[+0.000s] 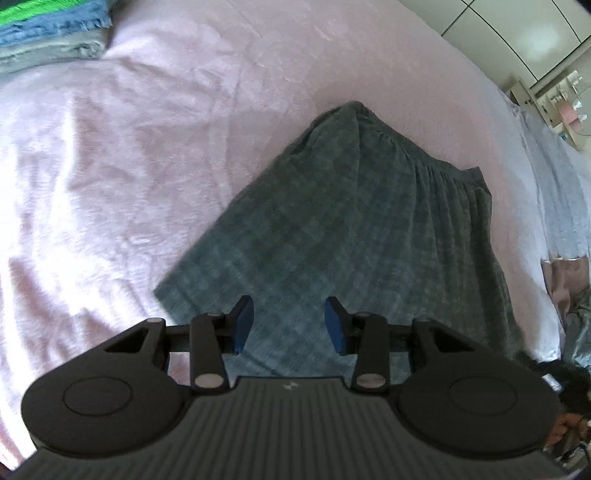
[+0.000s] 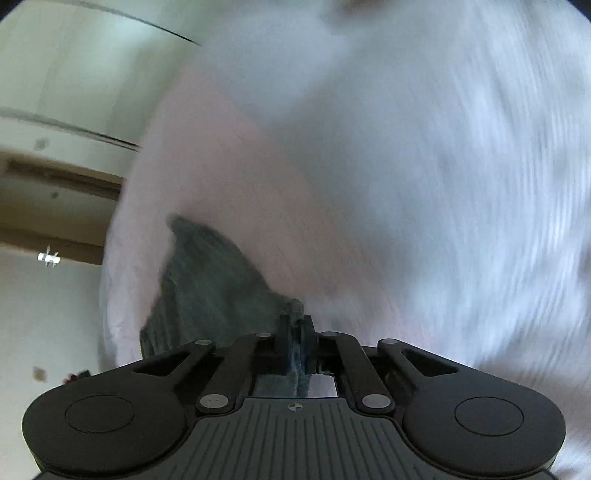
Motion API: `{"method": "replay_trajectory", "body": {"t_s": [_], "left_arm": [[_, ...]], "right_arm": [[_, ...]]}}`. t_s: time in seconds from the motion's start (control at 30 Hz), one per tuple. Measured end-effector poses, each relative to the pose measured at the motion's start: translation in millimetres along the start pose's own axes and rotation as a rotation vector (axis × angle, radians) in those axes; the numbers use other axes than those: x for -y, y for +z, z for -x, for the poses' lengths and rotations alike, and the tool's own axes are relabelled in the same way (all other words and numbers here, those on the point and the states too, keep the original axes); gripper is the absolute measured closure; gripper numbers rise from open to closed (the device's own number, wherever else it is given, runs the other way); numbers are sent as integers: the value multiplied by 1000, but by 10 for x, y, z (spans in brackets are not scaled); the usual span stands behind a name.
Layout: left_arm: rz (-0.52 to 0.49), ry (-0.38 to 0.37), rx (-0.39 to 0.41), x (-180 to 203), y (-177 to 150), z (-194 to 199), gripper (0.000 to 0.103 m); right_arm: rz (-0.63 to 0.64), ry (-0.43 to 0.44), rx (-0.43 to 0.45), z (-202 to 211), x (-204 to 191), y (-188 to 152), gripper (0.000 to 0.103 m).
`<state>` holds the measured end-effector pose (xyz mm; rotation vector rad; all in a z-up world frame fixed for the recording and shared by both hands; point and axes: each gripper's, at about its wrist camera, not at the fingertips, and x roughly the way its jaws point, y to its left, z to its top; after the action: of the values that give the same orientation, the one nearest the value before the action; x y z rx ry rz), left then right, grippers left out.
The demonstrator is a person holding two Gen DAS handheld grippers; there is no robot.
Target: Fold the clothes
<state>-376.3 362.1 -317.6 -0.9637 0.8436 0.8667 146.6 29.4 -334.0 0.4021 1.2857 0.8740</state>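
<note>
Pink bed [image 1: 110, 184]: right gripper [image 2: 294, 341] pinched skirt [image 1: 351, 229] edge; left gripper [image 1: 289, 325], half-open, empty above hem, I'd clamp next.

Bed [image 1: 184, 129]: pink sheet, creased. Stack of folded textiles [image 1: 48, 33]: on the bed's far left corner. White cabinet doors [image 1: 517, 29]: beyond the bed's far right edge.

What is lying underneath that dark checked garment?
The dark checked garment lies spread on a pale pink bedcover, which shows all around it. Whether anything else sits under the cloth cannot be seen. The right gripper pinches one edge; the left gripper hovers open above it.
</note>
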Motion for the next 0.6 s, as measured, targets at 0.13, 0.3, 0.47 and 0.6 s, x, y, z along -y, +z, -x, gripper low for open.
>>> {"method": "replay_trajectory", "body": {"t_s": [0.13, 0.3, 0.47, 0.6], "left_arm": [[29, 37, 17, -127, -121, 101, 66], [68, 92, 42, -302, -254, 98, 66], [163, 118, 83, -516, -288, 143, 54], [248, 88, 103, -682, -231, 11, 54]], "right_arm": [[165, -68, 73, 246, -126, 260, 101], [156, -185, -39, -184, -29, 221, 100], [-14, -157, 10, -126, 114, 45, 45], [-34, -162, 17, -71, 97, -23, 44]]}}
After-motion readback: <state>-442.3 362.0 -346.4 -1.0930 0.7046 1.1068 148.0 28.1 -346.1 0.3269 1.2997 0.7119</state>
